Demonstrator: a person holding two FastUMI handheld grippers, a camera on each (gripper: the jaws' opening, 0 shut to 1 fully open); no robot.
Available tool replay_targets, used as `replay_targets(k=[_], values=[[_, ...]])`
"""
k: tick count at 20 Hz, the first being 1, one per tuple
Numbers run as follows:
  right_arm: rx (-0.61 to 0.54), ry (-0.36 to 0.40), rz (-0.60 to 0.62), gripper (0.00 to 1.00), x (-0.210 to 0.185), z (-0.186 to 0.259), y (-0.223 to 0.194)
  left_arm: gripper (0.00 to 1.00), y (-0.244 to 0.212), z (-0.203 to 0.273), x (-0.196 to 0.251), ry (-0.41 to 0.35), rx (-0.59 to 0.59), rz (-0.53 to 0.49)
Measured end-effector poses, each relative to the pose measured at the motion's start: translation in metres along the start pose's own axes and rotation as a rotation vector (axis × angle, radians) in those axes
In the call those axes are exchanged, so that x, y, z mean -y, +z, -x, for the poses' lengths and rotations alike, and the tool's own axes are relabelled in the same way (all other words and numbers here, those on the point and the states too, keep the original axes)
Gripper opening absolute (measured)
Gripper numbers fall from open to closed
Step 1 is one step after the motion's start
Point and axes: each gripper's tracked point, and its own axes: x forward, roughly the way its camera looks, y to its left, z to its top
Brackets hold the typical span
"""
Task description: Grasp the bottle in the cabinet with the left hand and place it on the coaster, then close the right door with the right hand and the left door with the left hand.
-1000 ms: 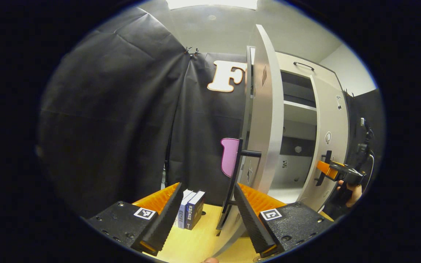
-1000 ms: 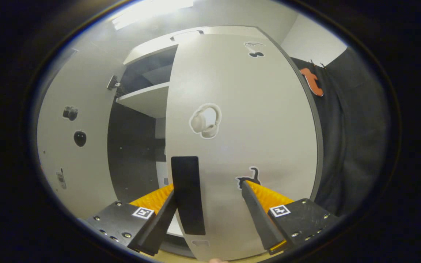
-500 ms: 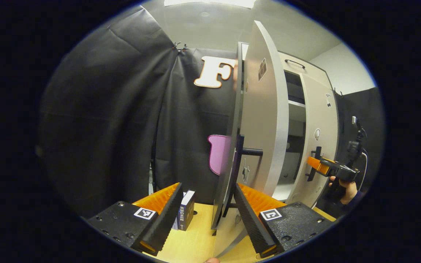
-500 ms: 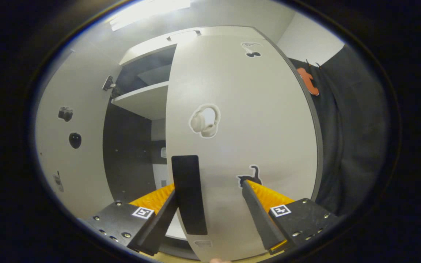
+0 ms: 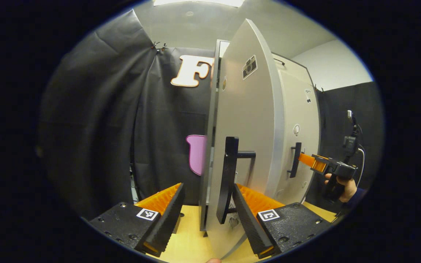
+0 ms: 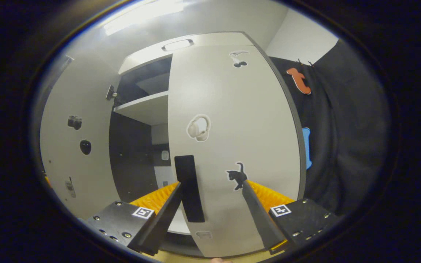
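Cabinet (image 6: 181, 40) shelf (image 6: 146, 107) bare; both doors ajar, L claw (image 5: 207, 206) & R claw (image 6: 212, 206) wide at handles.

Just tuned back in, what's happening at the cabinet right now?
A person is working both cabinet doors with handheld grippers. The right gripper is at the right door, jaws open around its black handle; that door is not fully shut, with shelves showing in the gap beside it. The left gripper is at the left door, jaws open around its handle, and that door stands partly open.
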Motion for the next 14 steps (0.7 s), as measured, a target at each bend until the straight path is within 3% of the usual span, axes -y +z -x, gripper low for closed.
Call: replay_targets(k=[3, 6, 8, 14], values=[[-0.012, -0.05, -0.004, 1.0, 0.027, 0.012, 0.003, 0.84, -0.003, -0.009, 0.016, -0.04, 0.003, 0.028], [-0.023, -0.099, -0.013, 1.0, 0.056, 0.029, 0.006, 0.84, -0.004, -0.02, 0.012, -0.012, 0.001, 0.003], [-0.03, -0.132, -0.014, 1.0, 0.073, 0.04, 0.005, 0.84, -0.005, -0.021, 0.016, -0.022, 0.003, 0.038], [-0.068, -0.161, -0.057, 1.0, 0.086, 0.058, 0.0, 0.84, -0.001, -0.018, 0.026, -0.046, 0.008, 0.074]])
